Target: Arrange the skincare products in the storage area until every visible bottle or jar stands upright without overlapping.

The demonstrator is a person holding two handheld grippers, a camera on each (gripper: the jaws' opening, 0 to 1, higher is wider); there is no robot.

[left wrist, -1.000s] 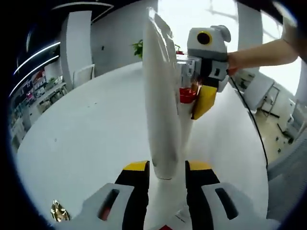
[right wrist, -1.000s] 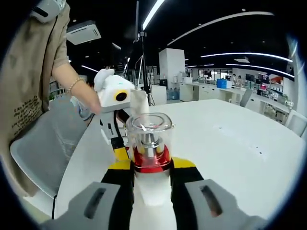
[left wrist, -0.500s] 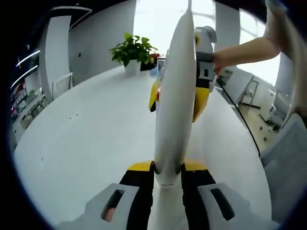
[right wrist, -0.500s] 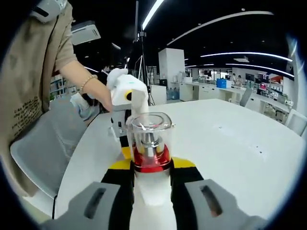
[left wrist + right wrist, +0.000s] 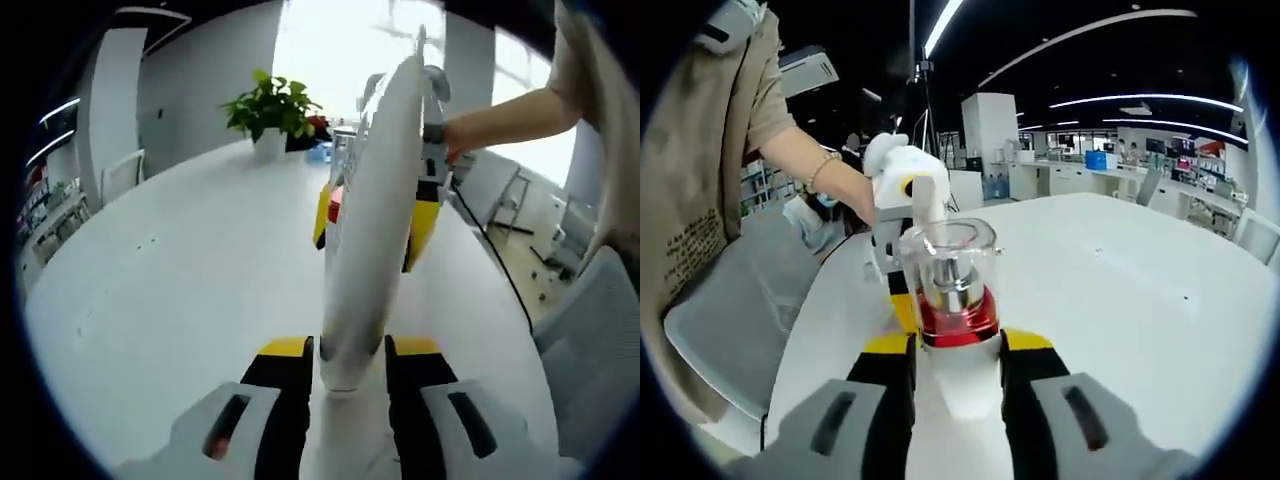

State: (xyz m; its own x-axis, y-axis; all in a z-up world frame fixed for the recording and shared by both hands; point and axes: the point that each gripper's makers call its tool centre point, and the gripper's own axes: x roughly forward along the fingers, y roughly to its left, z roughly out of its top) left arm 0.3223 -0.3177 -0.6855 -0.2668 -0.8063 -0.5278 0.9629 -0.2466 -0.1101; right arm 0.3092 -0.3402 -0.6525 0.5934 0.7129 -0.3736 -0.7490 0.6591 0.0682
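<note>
The white table [image 5: 170, 270] lay bare and open to the left of the left gripper [image 5: 345, 375]. Straight ahead the tall white tube [image 5: 370, 210] it clamped blocked the way, with the right gripper [image 5: 425, 140] close behind (yellow jaws showing either side). A potted plant [image 5: 270, 110] stood far off.

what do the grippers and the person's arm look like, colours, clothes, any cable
Both grippers, left gripper and right gripper, have black jaws with yellow tips and light grey bodies with slots. A black cable trails from the right one. The person wears a beige short sleeve and a beaded bracelet.
</note>
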